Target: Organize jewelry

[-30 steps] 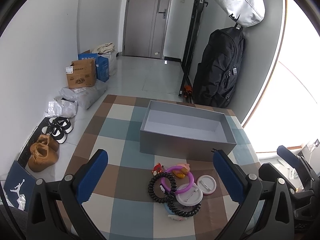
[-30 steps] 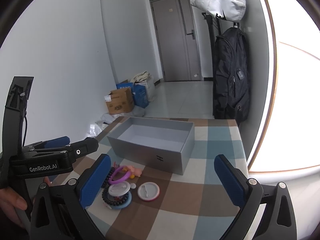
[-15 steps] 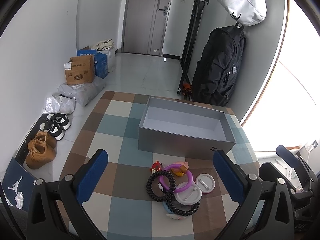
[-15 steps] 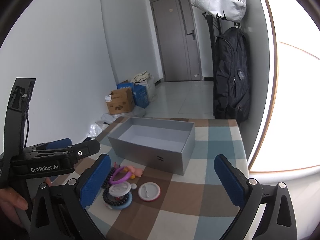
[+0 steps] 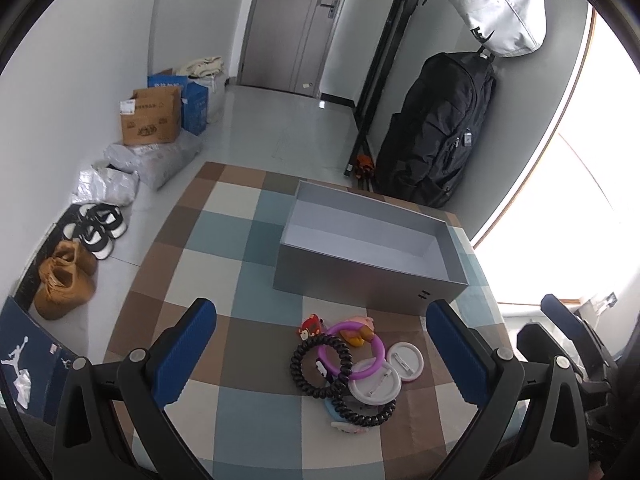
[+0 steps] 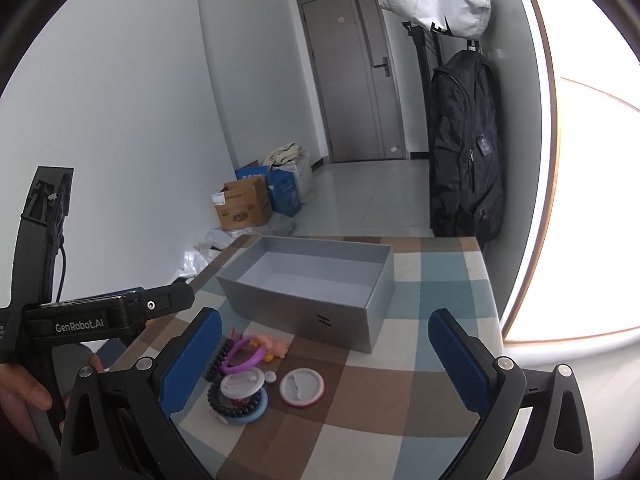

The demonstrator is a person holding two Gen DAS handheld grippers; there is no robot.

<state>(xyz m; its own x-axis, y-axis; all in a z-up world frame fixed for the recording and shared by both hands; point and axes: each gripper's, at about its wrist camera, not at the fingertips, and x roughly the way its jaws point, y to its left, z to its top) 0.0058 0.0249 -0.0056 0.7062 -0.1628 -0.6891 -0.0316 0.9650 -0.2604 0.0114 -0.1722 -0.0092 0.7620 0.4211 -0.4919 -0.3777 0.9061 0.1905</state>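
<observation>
Cluttering the checked cloth beside grey box: jewelry pile.

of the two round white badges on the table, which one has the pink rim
The smaller badge, lying alone nearest the right gripper's side, has the pink rim. The larger badge beside it is plain white and sits on the pile, overlapping the purple ring.

Grey box: matt card, smooth walls.
Checked cloth on the counter: woven, matt.
Coil hair ties: glossy black plastic.
Purple ring: shiny plastic.
Round badges: glossy, metal pins.
Fingers: ribbed blue rubber pads.
Floor: glossy tile.
</observation>
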